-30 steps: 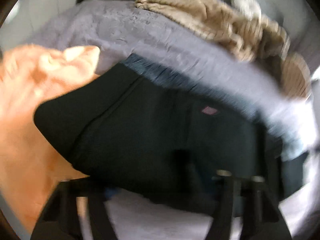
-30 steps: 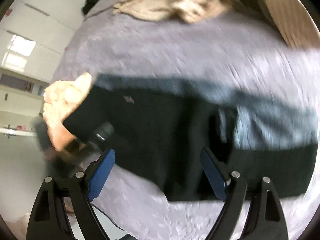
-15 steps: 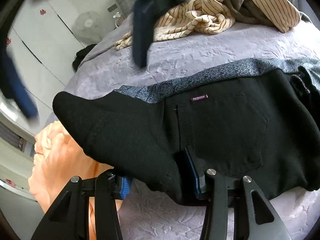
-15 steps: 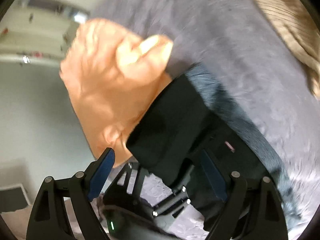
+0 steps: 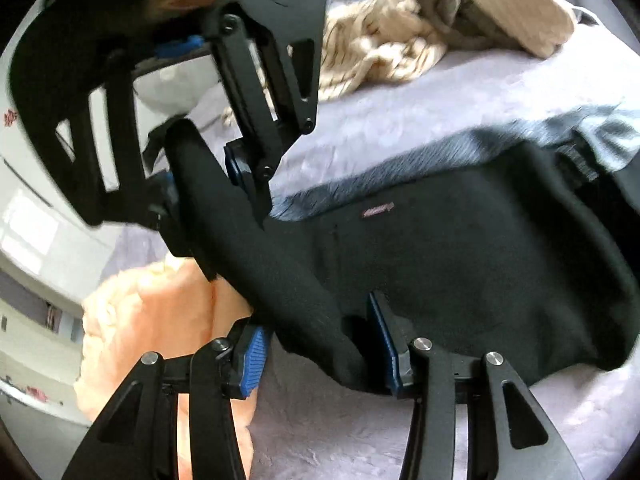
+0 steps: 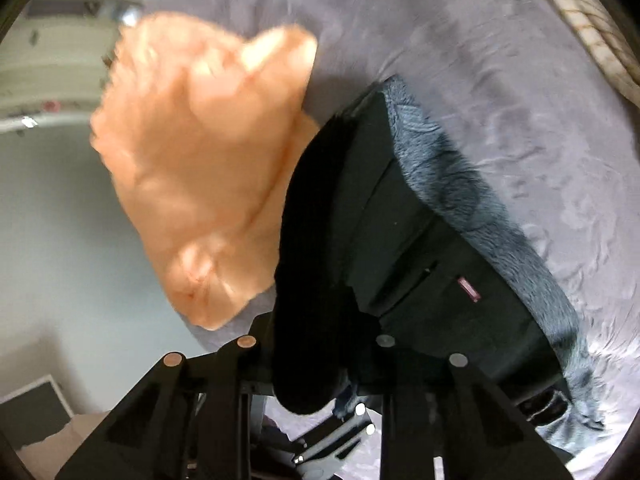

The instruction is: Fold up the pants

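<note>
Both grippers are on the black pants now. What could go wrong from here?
The left hand-held gripper and right hand-held gripper pinch the same raised ridge of the black pants, so pulling unevenly may skew the fold. The orange cloth lies against that edge and could get dragged along.

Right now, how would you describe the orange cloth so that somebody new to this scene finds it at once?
Start from the grey-lilac bed cover that fills most of both views. At its edge, beside the black pants that both grippers are gripping, lies a crumpled orange cloth. It is the only bright, warm-coloured item there; the striped beige clothes lie apart, farther back.
</note>
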`<control>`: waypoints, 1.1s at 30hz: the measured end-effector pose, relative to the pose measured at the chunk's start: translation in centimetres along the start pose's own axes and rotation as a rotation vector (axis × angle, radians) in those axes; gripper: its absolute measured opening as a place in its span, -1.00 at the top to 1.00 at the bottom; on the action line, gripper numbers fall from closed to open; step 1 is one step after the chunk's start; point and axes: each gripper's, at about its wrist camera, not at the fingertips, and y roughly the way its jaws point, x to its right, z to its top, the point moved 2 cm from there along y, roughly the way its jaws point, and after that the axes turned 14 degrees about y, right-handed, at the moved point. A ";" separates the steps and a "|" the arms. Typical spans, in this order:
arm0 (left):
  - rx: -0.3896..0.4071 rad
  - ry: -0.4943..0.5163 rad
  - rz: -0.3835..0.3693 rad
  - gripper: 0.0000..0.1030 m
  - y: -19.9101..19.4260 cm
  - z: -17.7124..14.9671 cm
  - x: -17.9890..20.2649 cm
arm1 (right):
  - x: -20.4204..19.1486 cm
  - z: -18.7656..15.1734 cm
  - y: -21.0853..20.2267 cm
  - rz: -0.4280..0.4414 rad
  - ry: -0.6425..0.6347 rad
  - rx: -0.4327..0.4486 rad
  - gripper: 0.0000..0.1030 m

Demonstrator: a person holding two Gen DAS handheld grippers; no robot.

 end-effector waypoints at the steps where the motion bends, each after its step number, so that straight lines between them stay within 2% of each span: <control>1: 0.011 -0.005 0.000 0.06 -0.6 0.3 -0.1 | 0.9 -0.9 -1.3 0.057 0.009 0.028 0.50; 6: 0.116 -0.013 -0.004 0.06 -4.7 3.6 0.1 | 5.8 -5.0 -6.7 0.302 0.086 0.169 0.50; 10: 0.223 0.019 -0.024 0.07 -8.8 7.1 1.6 | 11.2 -10.0 -10.9 0.486 0.165 0.315 0.50; 14: 0.307 0.056 -0.080 0.07 -12.0 10.6 4.2 | 16.3 -15.4 -13.7 0.581 0.226 0.446 0.50; 20: 0.388 0.182 -0.160 0.07 -15.3 14.7 11.6 | 26.0 -23.2 -15.5 0.684 0.364 0.601 0.50; 24: 0.386 0.258 -0.225 0.07 -15.7 15.8 16.9 | 31.9 -26.1 -13.8 0.719 0.469 0.642 0.50; 28: 0.365 0.352 -0.246 0.07 -14.8 15.5 22.0 | 37.7 -29.1 -9.3 0.753 0.591 0.645 0.50; 33: 0.299 0.421 -0.292 0.06 -13.8 14.1 27.5 | 42.1 -30.2 -3.9 0.759 0.704 0.609 0.50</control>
